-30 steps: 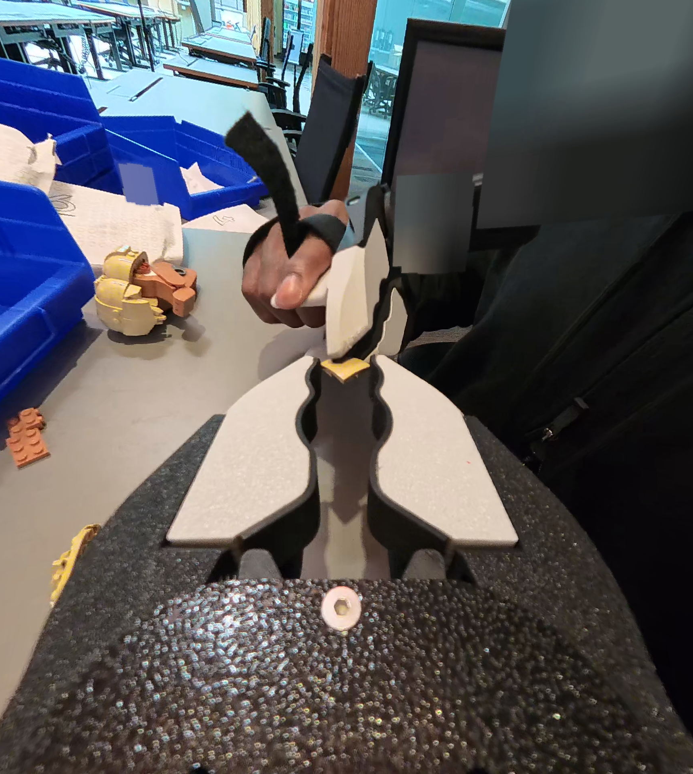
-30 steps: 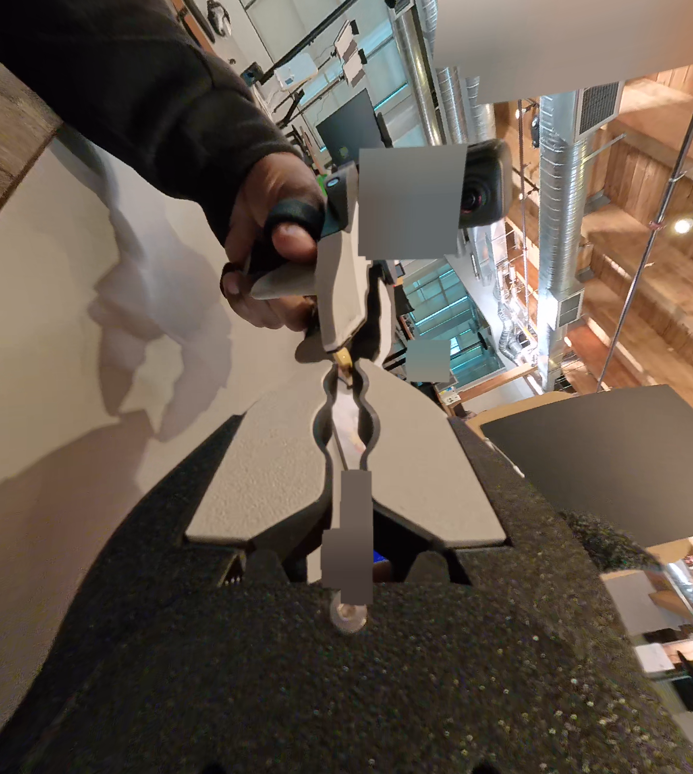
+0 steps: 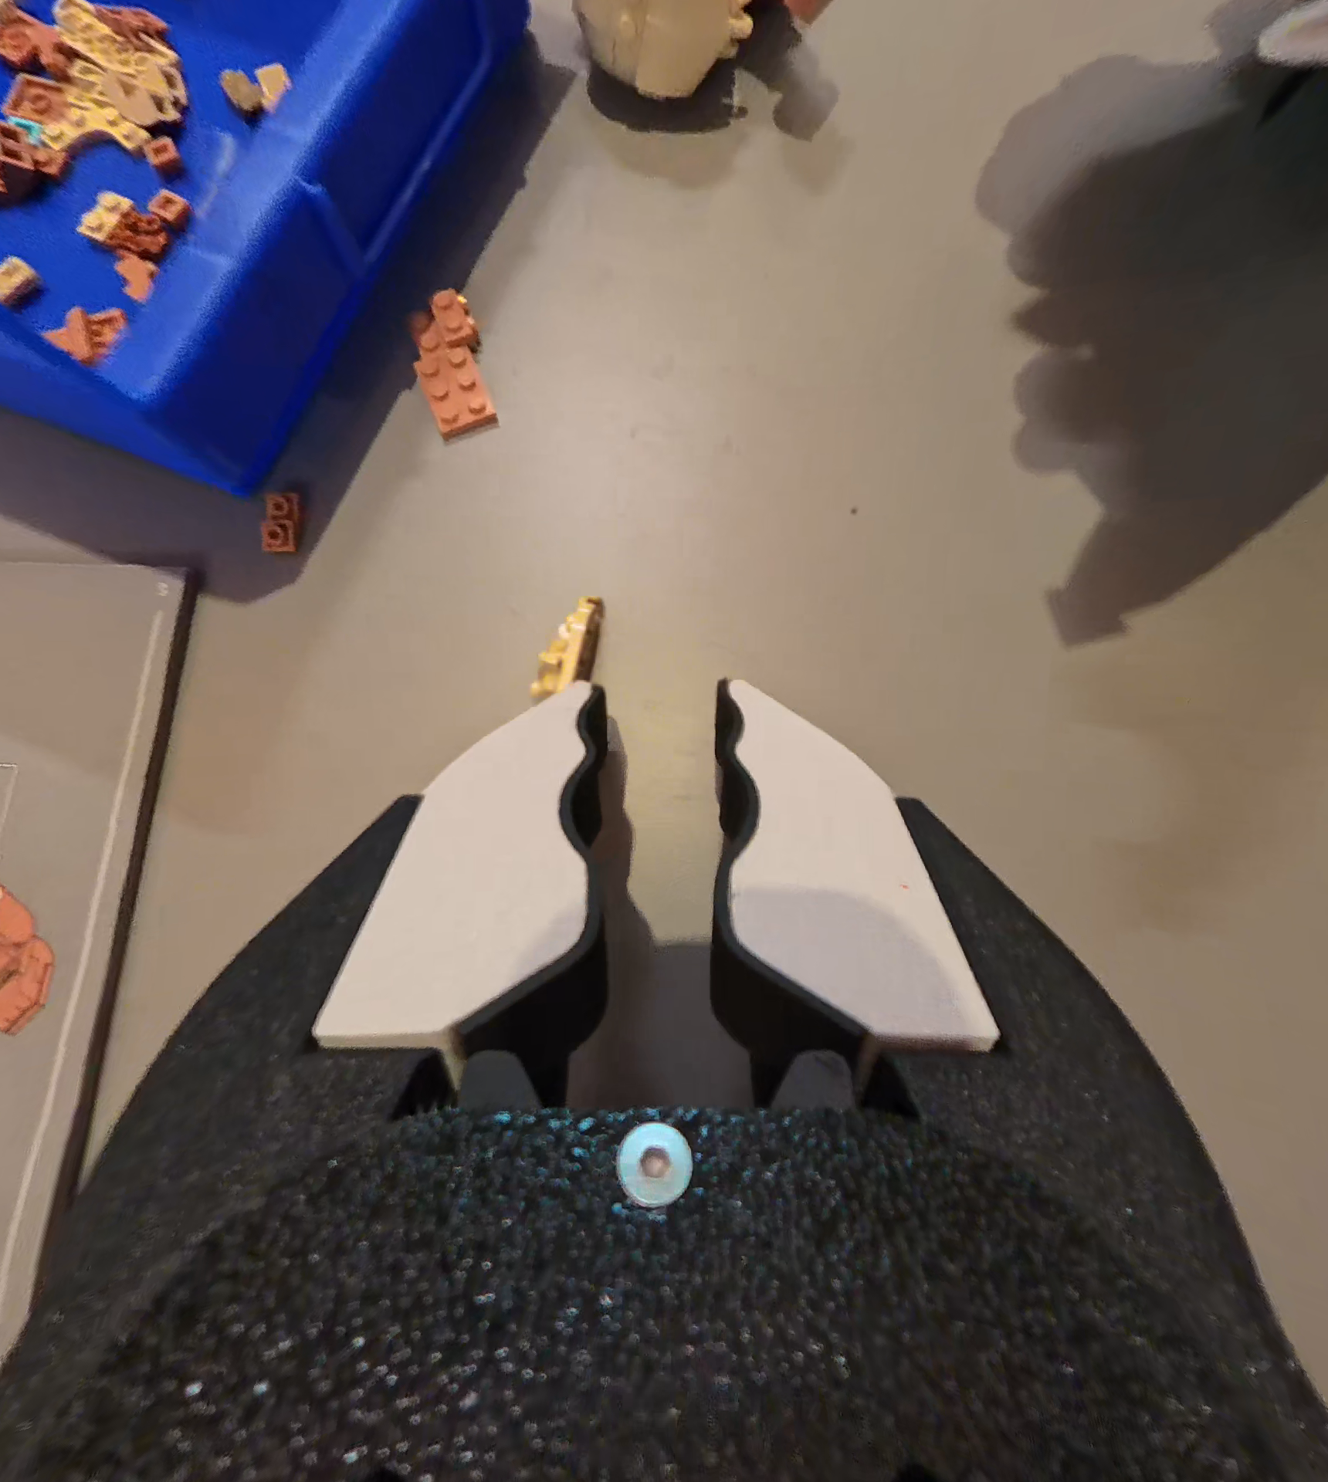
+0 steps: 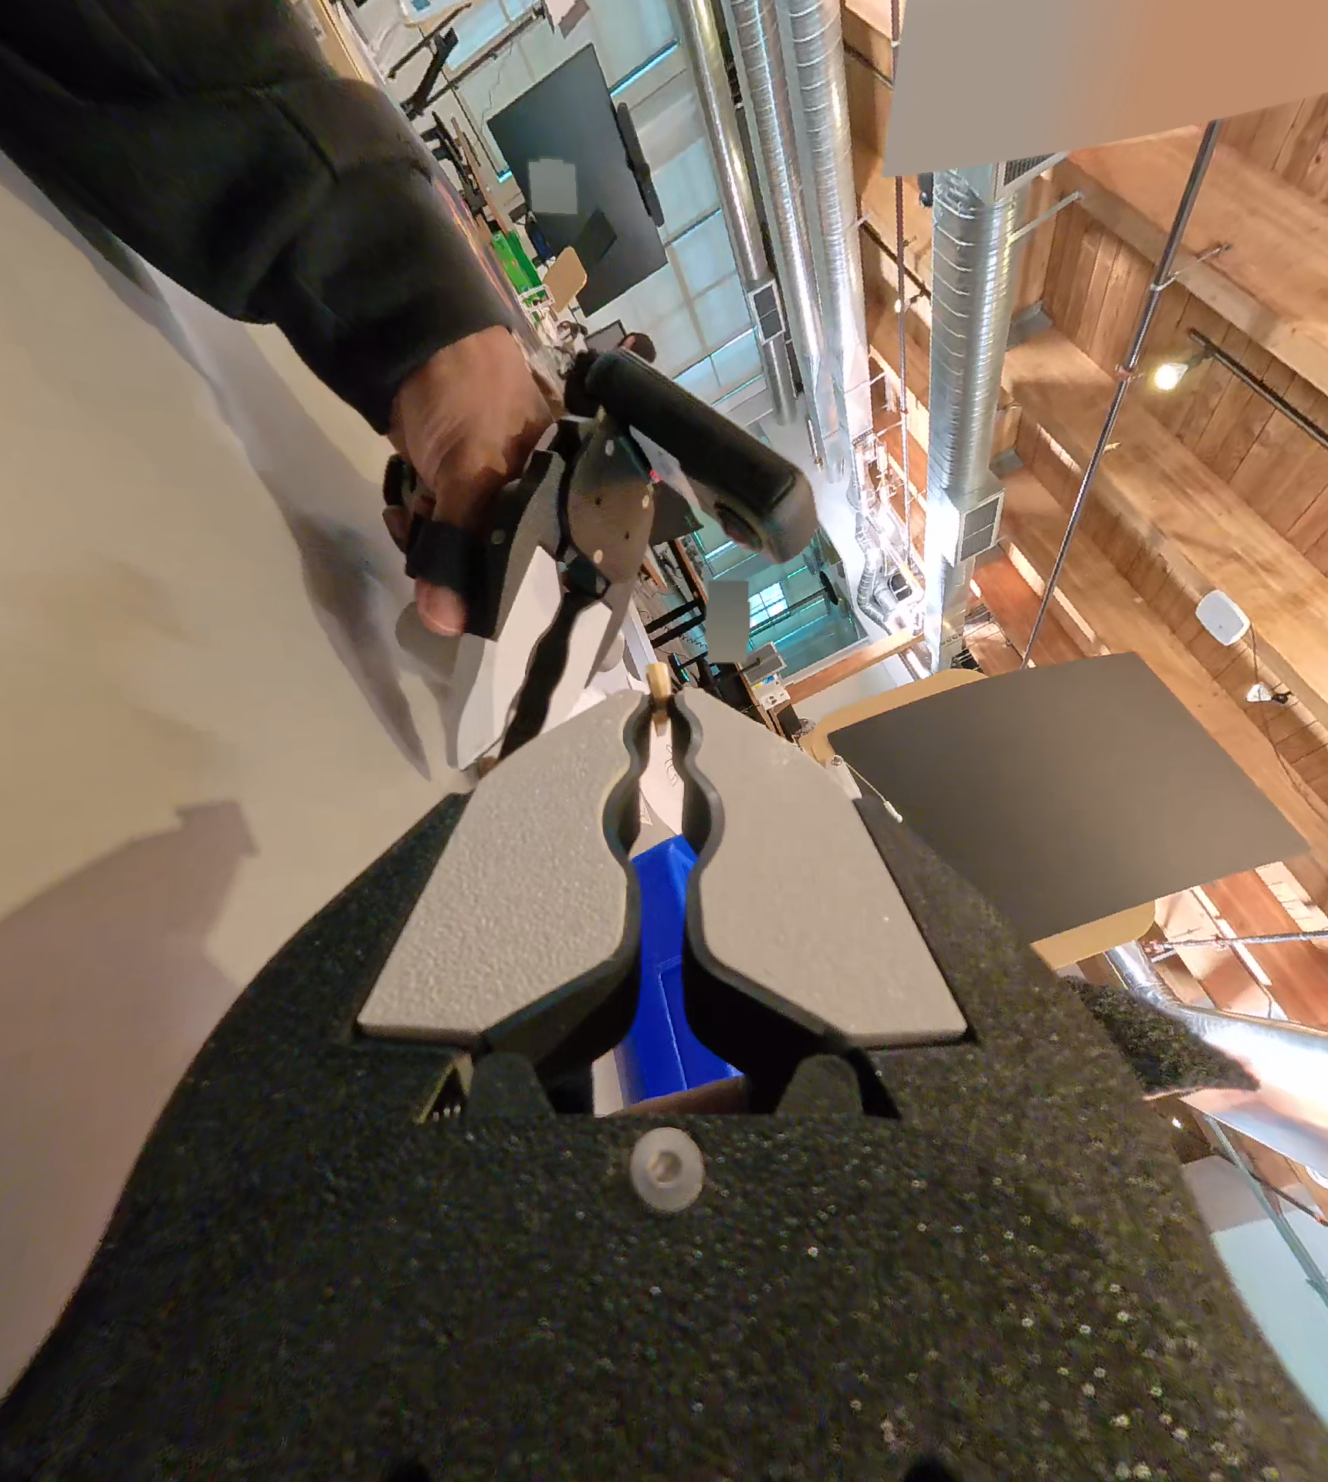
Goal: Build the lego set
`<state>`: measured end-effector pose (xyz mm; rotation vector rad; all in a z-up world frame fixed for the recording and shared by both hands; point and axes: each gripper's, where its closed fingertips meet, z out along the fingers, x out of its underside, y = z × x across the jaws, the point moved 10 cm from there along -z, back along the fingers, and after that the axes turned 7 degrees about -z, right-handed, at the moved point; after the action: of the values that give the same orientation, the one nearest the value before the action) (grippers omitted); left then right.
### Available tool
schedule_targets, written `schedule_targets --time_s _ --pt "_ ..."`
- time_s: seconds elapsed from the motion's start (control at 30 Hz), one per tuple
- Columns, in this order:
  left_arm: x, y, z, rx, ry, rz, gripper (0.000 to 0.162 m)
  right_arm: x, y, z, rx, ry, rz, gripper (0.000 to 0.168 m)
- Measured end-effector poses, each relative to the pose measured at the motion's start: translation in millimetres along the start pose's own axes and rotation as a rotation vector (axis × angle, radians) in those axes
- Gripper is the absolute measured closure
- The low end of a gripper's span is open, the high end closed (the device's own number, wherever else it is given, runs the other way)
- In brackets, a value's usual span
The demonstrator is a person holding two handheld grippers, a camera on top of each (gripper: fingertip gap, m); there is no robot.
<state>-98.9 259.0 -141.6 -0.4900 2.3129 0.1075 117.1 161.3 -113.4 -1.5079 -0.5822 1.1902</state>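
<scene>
The left gripper [image 3: 661, 694] swings down over the bench [image 3: 805, 481] since a second ago, jaws apart and empty, a tan plate [image 3: 568, 645] just past its tip. Blue bin [image 3: 372, 265] holds loose bricks; plenty left to build. Right gripper [image 4: 657, 706] pinches a tan piece [image 4: 655, 682].

**Workshop with a timber ceiling and a grey table**

A plain grey table [image 3: 765, 449] fills the lower view, lit from above and crossed by soft shadows. Overhead, a wooden plank ceiling [image 4: 1246, 337] carries silver ducts [image 4: 966, 385] and small spotlights [image 4: 1168, 375]. Farther off stand tall windows [image 4: 713, 240] and a dark screen [image 4: 564, 160].
</scene>
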Motion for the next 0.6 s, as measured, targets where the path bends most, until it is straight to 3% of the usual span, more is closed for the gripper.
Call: schedule_targets --time_s 0.1,0.27,0.6 --pt "1.2 -6.7 1.5 0.034 0.025 0.010 0.138 0.3 -0.5 -0.1 0.002 -0.003 0.003 0.164" --pt "-10.4 0.3 -6.5 -0.052 -0.083 -0.008 0.138 0.5 0.3 0.1 -0.001 -0.003 0.008 0.164" --pt "-5.5 -13.8 5.0 -0.060 -0.033 0.053 0.139 2.0 1.0 -1.5 0.005 0.005 0.018 0.164"
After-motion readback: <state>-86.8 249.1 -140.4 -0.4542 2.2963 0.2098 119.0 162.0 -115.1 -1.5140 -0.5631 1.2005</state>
